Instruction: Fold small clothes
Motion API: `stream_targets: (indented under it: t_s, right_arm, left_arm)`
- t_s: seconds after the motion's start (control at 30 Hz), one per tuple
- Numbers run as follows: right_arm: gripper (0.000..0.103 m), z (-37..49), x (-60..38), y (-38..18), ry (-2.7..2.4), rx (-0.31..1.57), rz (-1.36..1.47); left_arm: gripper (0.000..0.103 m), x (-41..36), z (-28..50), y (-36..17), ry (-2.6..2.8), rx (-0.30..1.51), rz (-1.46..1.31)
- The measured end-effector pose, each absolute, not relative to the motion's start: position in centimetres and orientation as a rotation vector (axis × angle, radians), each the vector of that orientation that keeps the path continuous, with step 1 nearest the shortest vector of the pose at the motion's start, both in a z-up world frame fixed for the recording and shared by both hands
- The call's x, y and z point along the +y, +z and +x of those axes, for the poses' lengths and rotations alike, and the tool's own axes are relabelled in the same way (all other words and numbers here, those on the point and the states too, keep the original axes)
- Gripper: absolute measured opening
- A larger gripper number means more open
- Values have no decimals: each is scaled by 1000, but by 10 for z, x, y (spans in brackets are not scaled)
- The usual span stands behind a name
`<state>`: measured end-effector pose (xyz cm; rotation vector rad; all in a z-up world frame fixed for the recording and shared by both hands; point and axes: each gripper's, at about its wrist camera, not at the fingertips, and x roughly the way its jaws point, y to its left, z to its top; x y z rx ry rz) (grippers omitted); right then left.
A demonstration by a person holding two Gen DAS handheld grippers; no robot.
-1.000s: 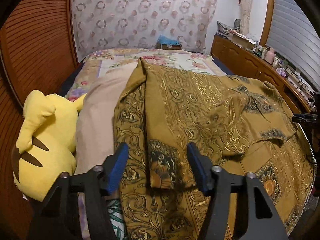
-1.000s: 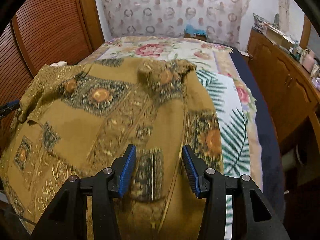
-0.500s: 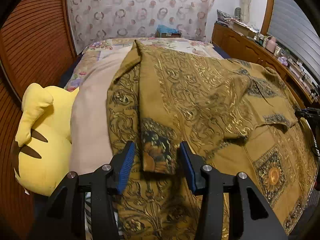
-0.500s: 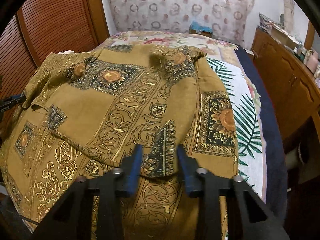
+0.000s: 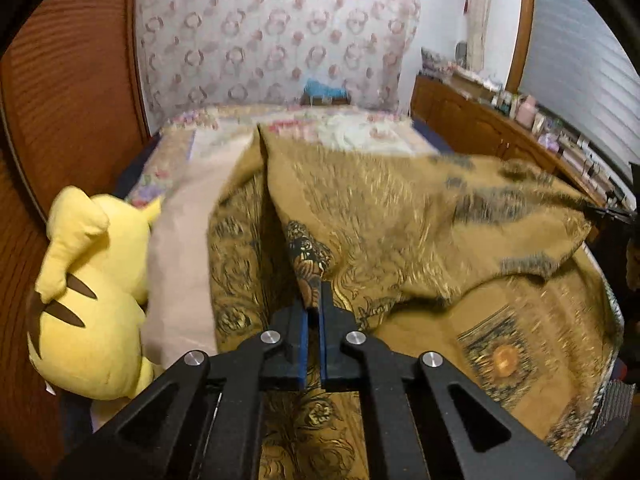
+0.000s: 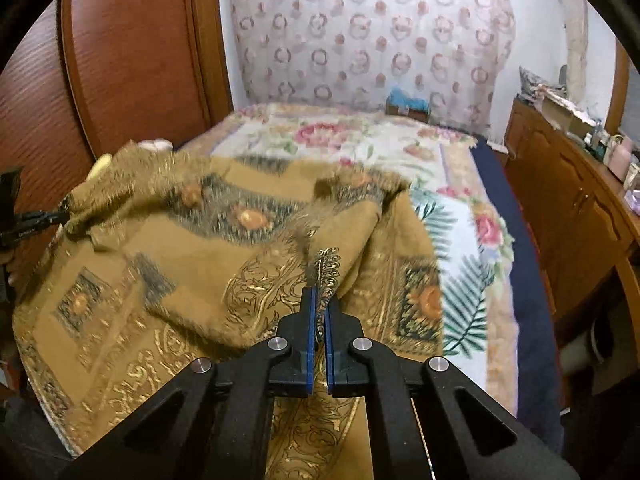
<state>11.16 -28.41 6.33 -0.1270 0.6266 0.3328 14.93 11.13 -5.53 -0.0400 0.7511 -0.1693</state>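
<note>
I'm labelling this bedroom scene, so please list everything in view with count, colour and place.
Patterned garment: one, mustard-gold with dark motifs, on the bed, near edge lifted.
Plush toy: one, yellow, left of the garment.
Plain cloth: one, beige, between toy and garment.
Bedspread: one, floral white-pink, covering the bed.
Curtain: one, pale with ring print, behind the bed.
Sideboard: one, brown wood, right of the bed.
Left gripper: black with blue pads, shut on the garment's edge.
Right gripper: same, shut on the edge.

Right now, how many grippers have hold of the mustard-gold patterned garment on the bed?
2. The left gripper pinches the mustard-gold patterned garment at its near corner by the yellow plush toy; the right gripper pinches the opposite near corner.
</note>
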Motion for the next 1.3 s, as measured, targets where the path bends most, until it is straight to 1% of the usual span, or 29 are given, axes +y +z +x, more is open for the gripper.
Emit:
stream_targets:
  t_s: [0.17, 0.37, 0.87, 1.13, 1.2, 1.3]
  right_arm:
    - [3, 84, -298, 77, 335, 579, -102]
    - [3, 45, -310, 69, 335, 556, -84]
    - [3, -33, -330, 55, 334, 570, -61]
    - [3, -44, -333, 37, 328, 644, -67]
    - [9, -39, -333, 36, 318, 659, -66]
    - [22, -30, -331, 37, 265, 666, -90]
  left_arm:
    - [4, 119, 131, -34, -166, 698, -60]
    - [4, 126, 102, -28, -161, 664, -63]
    - [4, 122, 17, -46, -151, 655, -107]
    - [4, 120, 9, -72, -127, 715, -98]
    - [4, 119, 9, -75, -117, 722, -95]
    - [4, 118, 6, -77, -109, 720, -107]
